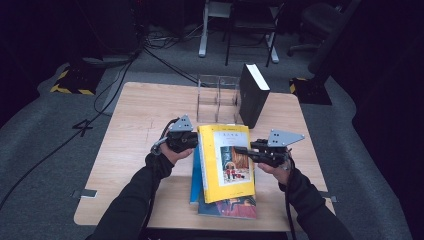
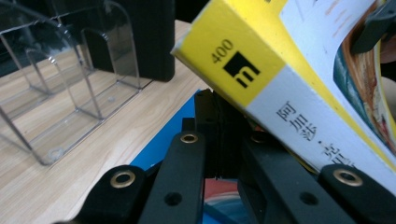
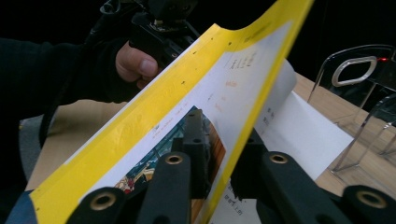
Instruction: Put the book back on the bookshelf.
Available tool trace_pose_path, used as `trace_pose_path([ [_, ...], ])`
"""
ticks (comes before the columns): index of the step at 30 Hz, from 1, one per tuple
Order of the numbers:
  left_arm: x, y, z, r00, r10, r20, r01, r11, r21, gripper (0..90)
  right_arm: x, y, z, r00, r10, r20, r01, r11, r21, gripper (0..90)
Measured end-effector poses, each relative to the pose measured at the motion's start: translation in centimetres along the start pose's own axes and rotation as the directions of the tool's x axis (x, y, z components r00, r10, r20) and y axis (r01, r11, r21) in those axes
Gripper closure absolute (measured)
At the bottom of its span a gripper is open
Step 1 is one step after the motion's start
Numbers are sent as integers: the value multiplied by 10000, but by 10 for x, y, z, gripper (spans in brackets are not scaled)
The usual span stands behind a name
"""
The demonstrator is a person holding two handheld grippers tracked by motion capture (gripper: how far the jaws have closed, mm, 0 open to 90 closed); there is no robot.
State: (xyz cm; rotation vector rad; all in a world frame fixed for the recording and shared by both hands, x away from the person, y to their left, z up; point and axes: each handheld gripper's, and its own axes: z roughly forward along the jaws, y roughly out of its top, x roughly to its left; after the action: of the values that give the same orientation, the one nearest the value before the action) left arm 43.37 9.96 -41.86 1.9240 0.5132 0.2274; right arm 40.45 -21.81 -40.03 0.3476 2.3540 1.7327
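Left gripper (image 1: pixel 192 141): clenched on yellow book's (image 1: pixel 226 162) spine edge.
Right gripper (image 1: pixel 240 150): clamped on front cover only.
Spine (image 2: pixel 261 88): reads "400", black "m" logo, Chinese characters.

I am viewing a light wood-grain worktop (image 1: pixel 140 115) standing on grey carpet (image 1: pixel 45 130). Black cables (image 1: pixel 107 95) are trailing across the floor toward a yellow-and-black striped base (image 1: pixel 70 82). Beyond the worktop, a white table leg (image 1: pixel 204 32) and chairs (image 1: pixel 252 25) are sitting in a dim, unlit room.
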Motion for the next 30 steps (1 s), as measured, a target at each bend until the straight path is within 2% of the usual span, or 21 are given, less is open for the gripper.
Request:
trace_pose_path([
  [2, -3, 3, 1, 9999, 99, 70, -99, 10000, -3, 896, -3, 0, 1, 9992, 215, -335, -204, 9993, 318, 605],
  [3, -5, 5, 2, 9998, 194, 73, -195, 9998, 70, 896, -4, 0, 3, 9990, 299, -339, -280, 9982, 532, 606],
  [5, -7, 8, 4, 9994, 326, 66, -327, 9994, 119, 897, -4, 0, 8, 9975, 404, -588, -362, 9968, 710, 623],
  [8, -8, 11, 4, 9993, 367, 104, -369, 9993, 105, 897, -5, 2, 10, 9954, 604, -748, -549, 9958, 730, 711],
  [10, -8, 12, 4, 9993, 354, 82, -355, 9993, 89, 897, -5, 3, 9, 9957, 559, -744, -508, 9964, 684, 778],
  [12, -7, 14, 3, 9992, 401, 73, -401, 9992, 77, 897, -4, 4, 8, 9958, 505, -765, -463, 9974, 561, 801],
  [14, -7, 17, 2, 9992, 403, 6, -403, 9992, 11, 897, -3, 6, 7, 9975, 341, -616, -311, 9983, 496, 819],
  [16, -6, 21, -1, 9994, 352, -56, -352, 9993, -152, 898, 0, 8, 5, 9988, 159, -474, -150, 9997, 184, 852],
  [21, -8, 41, -13, 9961, 838, -268, -847, 9958, -344, 897, 8, 17, 1, 9976, -646, 242, 654, 9972, -358, 875],
  [26, -13, 56, -25, 9926, 1117, -467, -1148, 9911, -677, 890, 19, 24, -4, 9871, -1364, 842, 1437, 9856, -888, 880],
  [29, -19, 56, -30, 9910, 1146, -691, -1194, 9904, -699, 815, 27, 23, -8, 9821, -1625, 951, 1721, 9797, -1025, 880],
  [30, -23, 55, -32, 9912, 1048, -808, -1107, 9912, -720, 789, 30, 22, -9, 9800, -1712, 1011, 1818, 9775, -1066, 881],
])
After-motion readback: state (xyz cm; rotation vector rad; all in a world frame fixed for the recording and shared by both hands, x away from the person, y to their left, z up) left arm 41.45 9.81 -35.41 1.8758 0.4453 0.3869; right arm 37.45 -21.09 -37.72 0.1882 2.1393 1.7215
